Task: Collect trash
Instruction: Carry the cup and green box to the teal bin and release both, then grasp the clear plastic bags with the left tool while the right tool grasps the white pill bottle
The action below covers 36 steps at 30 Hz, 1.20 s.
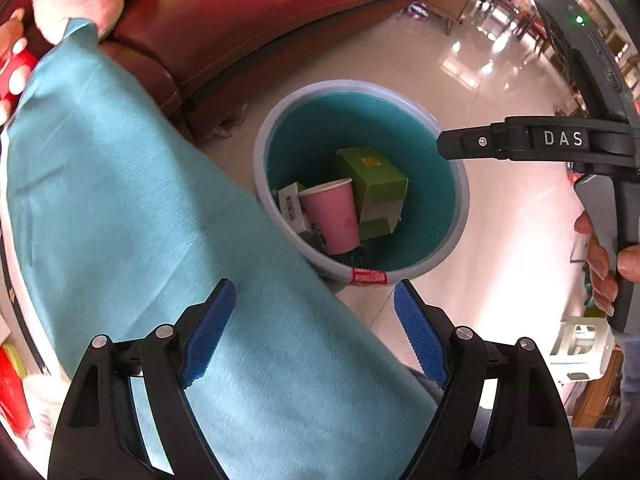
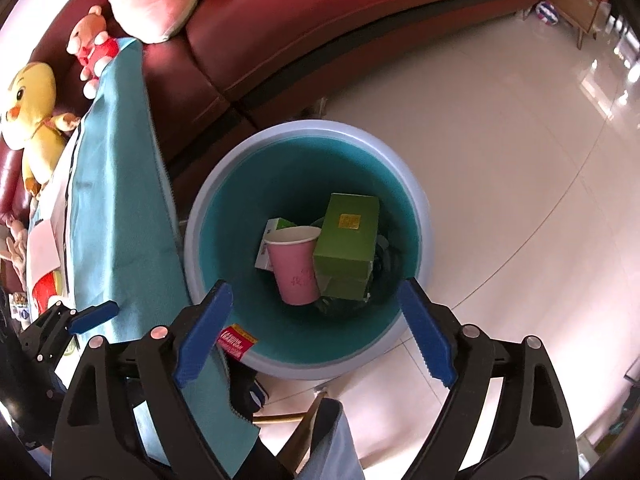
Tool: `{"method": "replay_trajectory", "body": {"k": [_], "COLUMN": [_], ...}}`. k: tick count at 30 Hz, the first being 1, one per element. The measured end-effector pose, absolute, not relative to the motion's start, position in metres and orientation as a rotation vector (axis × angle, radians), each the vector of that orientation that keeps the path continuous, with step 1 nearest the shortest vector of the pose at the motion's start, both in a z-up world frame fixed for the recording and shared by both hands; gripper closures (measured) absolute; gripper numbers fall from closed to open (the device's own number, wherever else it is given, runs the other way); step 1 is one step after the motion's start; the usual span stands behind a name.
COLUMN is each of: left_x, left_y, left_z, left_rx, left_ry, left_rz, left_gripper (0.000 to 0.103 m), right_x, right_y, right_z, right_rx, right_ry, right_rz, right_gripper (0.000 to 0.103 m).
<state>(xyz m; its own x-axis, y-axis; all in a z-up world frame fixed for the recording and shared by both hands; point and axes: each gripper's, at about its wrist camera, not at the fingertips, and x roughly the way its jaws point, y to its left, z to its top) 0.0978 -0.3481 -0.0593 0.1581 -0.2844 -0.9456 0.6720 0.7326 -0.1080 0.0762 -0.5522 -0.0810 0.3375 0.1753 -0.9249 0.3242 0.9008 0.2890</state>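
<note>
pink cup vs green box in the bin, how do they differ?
The pink cup is a round, tapered paper cup with an open white-rimmed mouth; the green box is a closed, flat-sided carton with a yellow label. The cup looks smaller than the box. Both lie tilted inside the bin, touching side by side.

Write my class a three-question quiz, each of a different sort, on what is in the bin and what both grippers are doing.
1. True or false: the pink paper cup lies inside the round blue plastic bin.
2. Which touches the cup? A green cardboard box; B yellow plush chick.
3. Fill in: the left gripper and right gripper both stand ____.

Key: 1 true; 2 A; 3 open.
</note>
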Motion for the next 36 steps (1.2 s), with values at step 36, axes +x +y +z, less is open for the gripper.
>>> {"method": "replay_trajectory", "body": {"k": [36], "left_x": [0.049], "left_y": [0.024], "left_z": [0.005], "left_rx": [0.007], "left_ry": [1.047], "left_rz": [-0.194], "left_gripper": [0.01], "right_x": [0.116], "right_y": [-0.243], "right_z": [-0.002], "right_rx": [0.004], "right_ry": [1.271], "right_rz": [0.255], "right_gripper": [0.021]}}
